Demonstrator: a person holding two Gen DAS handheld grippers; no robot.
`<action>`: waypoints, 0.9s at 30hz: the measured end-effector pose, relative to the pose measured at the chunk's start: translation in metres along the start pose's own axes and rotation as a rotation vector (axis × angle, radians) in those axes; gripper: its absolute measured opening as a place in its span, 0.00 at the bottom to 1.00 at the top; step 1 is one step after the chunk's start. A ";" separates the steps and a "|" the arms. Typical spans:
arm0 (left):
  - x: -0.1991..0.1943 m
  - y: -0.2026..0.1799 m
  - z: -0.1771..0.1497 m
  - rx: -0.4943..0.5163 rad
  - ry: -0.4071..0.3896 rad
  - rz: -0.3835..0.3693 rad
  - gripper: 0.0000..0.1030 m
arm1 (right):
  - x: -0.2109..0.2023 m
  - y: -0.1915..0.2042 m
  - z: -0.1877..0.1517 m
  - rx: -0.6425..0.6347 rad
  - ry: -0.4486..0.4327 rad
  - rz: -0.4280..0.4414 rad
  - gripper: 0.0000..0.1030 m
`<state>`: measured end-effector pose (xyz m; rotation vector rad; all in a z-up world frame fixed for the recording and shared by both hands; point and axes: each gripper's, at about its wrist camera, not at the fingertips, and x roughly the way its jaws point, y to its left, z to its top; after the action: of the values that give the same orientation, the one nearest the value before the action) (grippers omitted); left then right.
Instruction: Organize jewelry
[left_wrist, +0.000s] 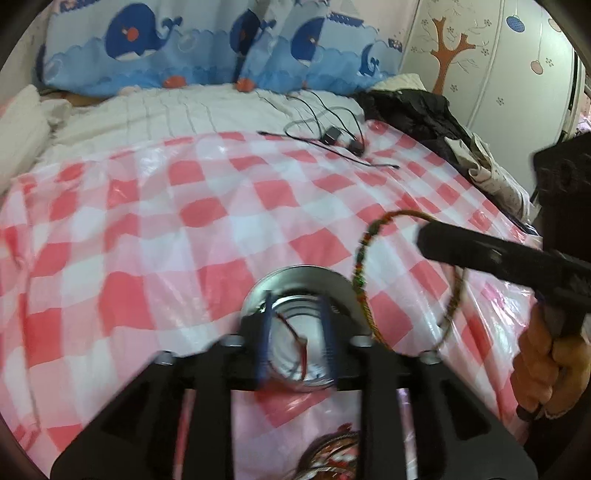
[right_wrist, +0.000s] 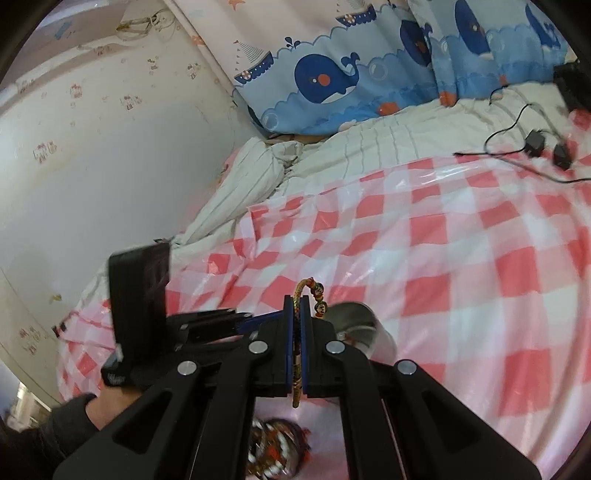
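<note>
Left tool (left_wrist: 297, 332): jaws spread, blue pads either side of a round metal tin (left_wrist: 295, 291), not pressing on it. The tin sits on a red-and-white checked sheet (left_wrist: 184, 221) covering the bed and contains a thin red cord (left_wrist: 295, 332).

Right tool (right_wrist: 297, 321): jaws pressed together, pinching a braided multicoloured bracelet (right_wrist: 297, 354). In the left view the bracelet hangs as a loop just right of the tin, above the sheet.

More jewelry (left_wrist: 328, 458) lies on the sheet below the left tool; blurred. Black cables (left_wrist: 332, 136) lie at the sheet's far edge, well apart.
</note>
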<state>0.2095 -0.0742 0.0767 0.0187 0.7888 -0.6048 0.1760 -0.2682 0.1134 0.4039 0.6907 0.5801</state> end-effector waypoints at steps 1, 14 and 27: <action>-0.005 0.003 -0.002 -0.004 -0.007 0.006 0.33 | 0.007 -0.002 0.000 0.008 0.015 -0.004 0.04; -0.050 0.024 -0.036 -0.084 -0.051 0.056 0.51 | 0.055 -0.031 -0.025 0.004 0.127 -0.181 0.48; -0.103 0.004 -0.109 -0.102 -0.060 0.106 0.54 | 0.004 0.003 -0.065 -0.010 0.132 -0.174 0.54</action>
<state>0.0836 0.0069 0.0667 -0.0500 0.7551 -0.4619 0.1328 -0.2531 0.0672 0.2943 0.8397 0.4476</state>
